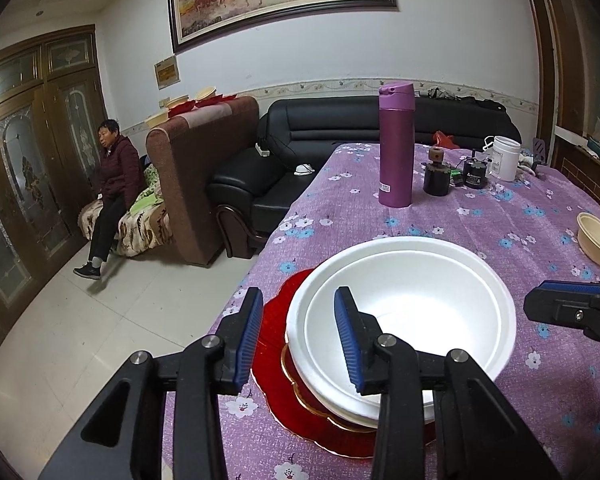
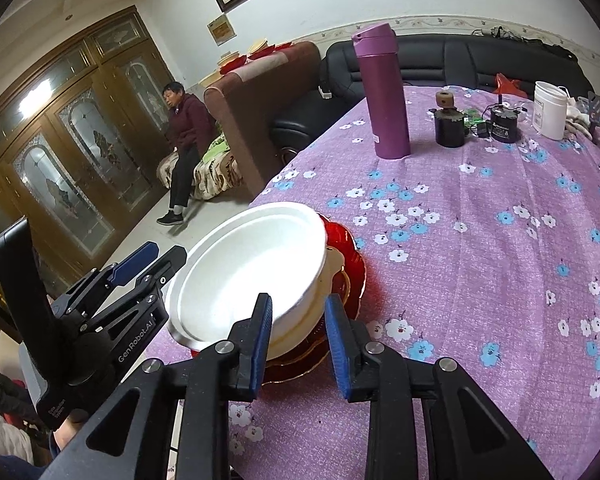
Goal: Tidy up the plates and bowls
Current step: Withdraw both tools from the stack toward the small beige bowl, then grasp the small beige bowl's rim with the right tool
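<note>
A white foam bowl (image 1: 412, 304) sits nested on more bowls on a red plate (image 1: 276, 344) with a gold rim, near the table's left edge. My left gripper (image 1: 300, 336) is open; its jaws straddle the bowl's left rim, one outside, one inside. In the right wrist view the same bowl stack (image 2: 252, 272) and red plate (image 2: 340, 240) lie just ahead. My right gripper (image 2: 298, 340) is open at the stack's near side. A cream bowl (image 1: 596, 240) stands alone at the table's right.
A purple flask (image 1: 396, 144), a dark jar (image 1: 436, 176), a black device (image 1: 474, 170) and a white tub (image 1: 506, 158) stand at the far end of the purple flowered tablecloth (image 2: 480, 240). Beyond the table's left edge are a black sofa (image 1: 300, 160) and a seated person (image 1: 112, 184).
</note>
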Demonstrator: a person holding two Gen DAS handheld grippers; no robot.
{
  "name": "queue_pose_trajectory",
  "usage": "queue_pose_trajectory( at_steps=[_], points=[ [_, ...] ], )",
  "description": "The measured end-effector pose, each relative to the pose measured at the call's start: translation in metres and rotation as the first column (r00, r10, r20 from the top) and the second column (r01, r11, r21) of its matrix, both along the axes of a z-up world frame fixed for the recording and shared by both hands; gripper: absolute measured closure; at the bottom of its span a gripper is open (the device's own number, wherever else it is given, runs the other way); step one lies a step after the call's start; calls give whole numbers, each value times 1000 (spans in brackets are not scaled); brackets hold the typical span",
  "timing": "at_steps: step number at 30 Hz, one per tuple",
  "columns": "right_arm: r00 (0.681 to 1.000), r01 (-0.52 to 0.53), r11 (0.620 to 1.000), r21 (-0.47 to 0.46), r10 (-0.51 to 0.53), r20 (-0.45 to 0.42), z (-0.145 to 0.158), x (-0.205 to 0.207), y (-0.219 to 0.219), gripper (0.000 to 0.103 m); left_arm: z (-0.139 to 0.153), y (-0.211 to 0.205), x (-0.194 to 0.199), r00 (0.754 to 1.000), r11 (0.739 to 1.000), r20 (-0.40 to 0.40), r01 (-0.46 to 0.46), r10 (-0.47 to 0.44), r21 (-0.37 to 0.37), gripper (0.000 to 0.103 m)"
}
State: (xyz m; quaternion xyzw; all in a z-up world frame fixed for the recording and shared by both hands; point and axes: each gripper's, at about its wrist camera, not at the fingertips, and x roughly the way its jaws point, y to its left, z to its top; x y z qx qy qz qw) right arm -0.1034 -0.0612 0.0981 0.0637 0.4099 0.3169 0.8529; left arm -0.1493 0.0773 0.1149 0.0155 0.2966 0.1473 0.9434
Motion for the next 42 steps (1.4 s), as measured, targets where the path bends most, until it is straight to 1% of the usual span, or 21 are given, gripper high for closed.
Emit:
queue_pose_trajectory(
  at_steps=[5,10,13,16,18,22,26,28,30,32,33,34,35,36,38,39,41,42],
  points=[
    [1000,14,1000,18,-14,1,1,0,-11,73,6,-7,-2,1000,1000,11,7,-7,14,67],
    [999,39,998,41,-39,-6,1,1,-27,73,21,-24,-5,998,999,38,42,-43,35,65],
    [998,63,996,57,-63,-5,2,1,-41,73,29,-41,-5,995,995,53,79,-82,54,62],
    [996,95,993,75,-94,-8,1,0,-58,72,35,-68,-4,986,986,54,152,-156,69,62],
    [992,123,988,89,-122,-21,-2,3,-73,72,37,-89,-2,976,976,46,208,-211,72,62],
    [981,195,974,114,-191,-46,-10,10,-110,71,35,-137,7,941,940,15,337,-338,59,60],
    [958,284,949,135,-276,-75,-17,17,-156,71,16,-186,24,889,890,-47,456,-455,22,59],
    [939,342,929,144,-332,-91,-20,20,-184,71,1,-210,35,857,861,-88,509,-508,-8,59],
    [911,411,899,152,-398,-111,-23,24,-217,71,-16,-228,46,833,841,-127,539,-539,-32,59],
    [877,480,864,151,-466,-121,-23,27,-251,71,-33,-243,58,805,821,-168,566,-570,-72,60],
    [851,524,839,144,-510,-127,-24,28,-272,71,-42,-250,65,790,812,-187,577,-583,-95,60],
    [833,553,822,140,-538,-129,-24,29,-286,71,-48,-256,70,779,803,-198,585,-595,-112,60],
    [809,587,799,130,-573,-133,-25,31,-304,71,-53,-261,75,771,798,-210,590,-602,-123,60],
    [789,613,782,112,-599,-137,-25,34,-316,68,-59,-267,80,762,793,-223,595,-608,-130,60],
    [738,672,735,91,-654,-167,-31,43,-350,68,-69,-276,86,749,787,-243,601,-616,-140,60],
    [710,700,708,86,-680,-183,-34,49,-368,68,-74,-279,88,746,784,-246,603,-619,-144,60],
    [676,730,683,34,-713,-188,-38,62,-386,68,-82,-284,91,744,787,-260,601,-615,-143,60],
    [653,748,663,20,-732,-194,-42,68,-397,68,-86,-285,93,742,787,-267,601,-615,-144,60]
  ],
)
